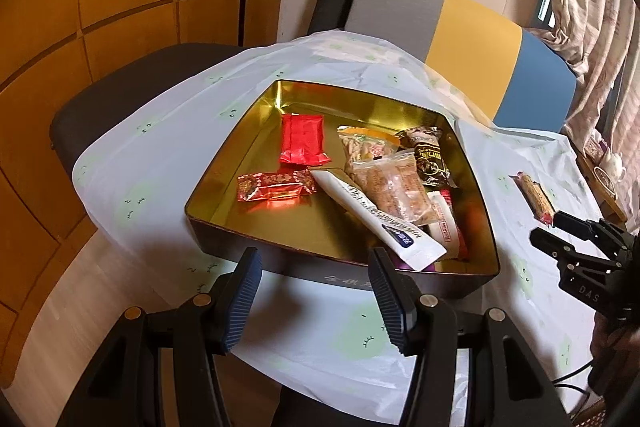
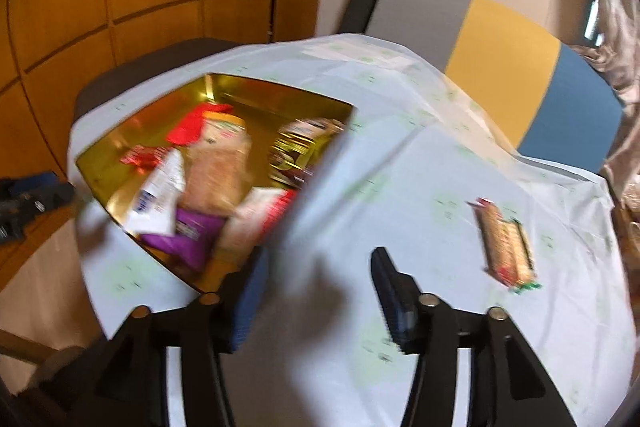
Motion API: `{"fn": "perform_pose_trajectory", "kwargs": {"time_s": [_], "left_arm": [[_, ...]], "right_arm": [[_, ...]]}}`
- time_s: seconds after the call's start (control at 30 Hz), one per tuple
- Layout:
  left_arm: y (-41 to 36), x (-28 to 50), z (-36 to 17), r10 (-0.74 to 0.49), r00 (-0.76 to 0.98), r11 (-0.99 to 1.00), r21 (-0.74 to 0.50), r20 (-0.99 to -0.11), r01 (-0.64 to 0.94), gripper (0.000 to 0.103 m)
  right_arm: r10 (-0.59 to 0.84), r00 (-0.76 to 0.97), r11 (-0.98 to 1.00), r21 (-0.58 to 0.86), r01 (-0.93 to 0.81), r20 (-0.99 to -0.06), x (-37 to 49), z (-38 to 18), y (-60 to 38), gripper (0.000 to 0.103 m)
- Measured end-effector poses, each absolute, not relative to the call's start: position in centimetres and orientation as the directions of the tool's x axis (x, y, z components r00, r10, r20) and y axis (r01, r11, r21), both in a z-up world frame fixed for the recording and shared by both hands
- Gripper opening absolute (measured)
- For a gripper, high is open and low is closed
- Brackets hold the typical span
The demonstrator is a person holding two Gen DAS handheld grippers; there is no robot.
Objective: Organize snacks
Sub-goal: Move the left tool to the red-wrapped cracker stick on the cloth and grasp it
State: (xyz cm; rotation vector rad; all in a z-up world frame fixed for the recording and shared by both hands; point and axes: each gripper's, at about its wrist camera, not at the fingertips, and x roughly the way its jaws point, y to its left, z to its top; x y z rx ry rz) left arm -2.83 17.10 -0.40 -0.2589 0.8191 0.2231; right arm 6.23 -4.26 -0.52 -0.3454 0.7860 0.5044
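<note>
— Gold tin is holding most snacks; which one is waiting?
— One cracker bar, lying at two o'clock on the counter.
— Grippers?
— Right gripper is gaping wide and empty, probably heading there; left gripper is hovering wide at the tin.

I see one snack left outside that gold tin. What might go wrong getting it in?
The snack bar lies flat on a loose plastic tablecloth, so the open right gripper may pinch the cloth with it. The tin is piled high on its right side, so the bar may slide off the heap.
</note>
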Motion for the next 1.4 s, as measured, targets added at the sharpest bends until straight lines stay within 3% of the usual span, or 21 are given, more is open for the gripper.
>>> {"fn": "perform_pose_trajectory", "kwargs": {"time_s": [0.63, 0.77, 0.9, 0.97, 1.17, 1.4], "left_arm": [[13.2, -1.2, -0.1, 0.043, 0.667, 0.976, -0.113, -0.744, -0.188, 0.056], [12.1, -0.8, 0.3, 0.015, 0.677, 0.981, -0.121, -0.736, -0.152, 0.056], [11.1, -0.1, 0.5, -0.035, 0.656, 0.977, -0.163, -0.754, -0.135, 0.056], [10.2, 0.5, 1.0, -0.055, 0.651, 0.981, -0.163, -0.757, -0.106, 0.051], [4.8, 4.4, 2.8, -0.195, 0.629, 0.975, -0.216, -0.753, 0.044, 0.05], [-2.3, 12.9, 0.0, -0.396, 0.472, 0.908, -0.413, -0.787, 0.073, 0.047]], "right_arm": [[-0.004, 0.613, 0.889, -0.283, -0.359, -0.79, 12.6, -2.0, -18.7, 0.061], [-0.057, 0.599, 0.936, -0.252, -0.247, -0.799, 14.7, -2.7, -22.9, 0.061], [-0.052, 0.528, 0.989, -0.119, -0.092, -0.848, 16.3, -4.4, -27.9, 0.062], [-0.081, 0.474, 0.994, -0.103, -0.02, -0.877, 17.1, -5.0, -29.3, 0.062], [-0.018, 0.477, 1.0, -0.02, 0.001, -0.879, 17.8, -4.0, -29.8, 0.062], [-0.022, 0.444, 0.999, -0.037, -0.024, -0.896, 18.0, -4.6, -28.8, 0.062]]}}
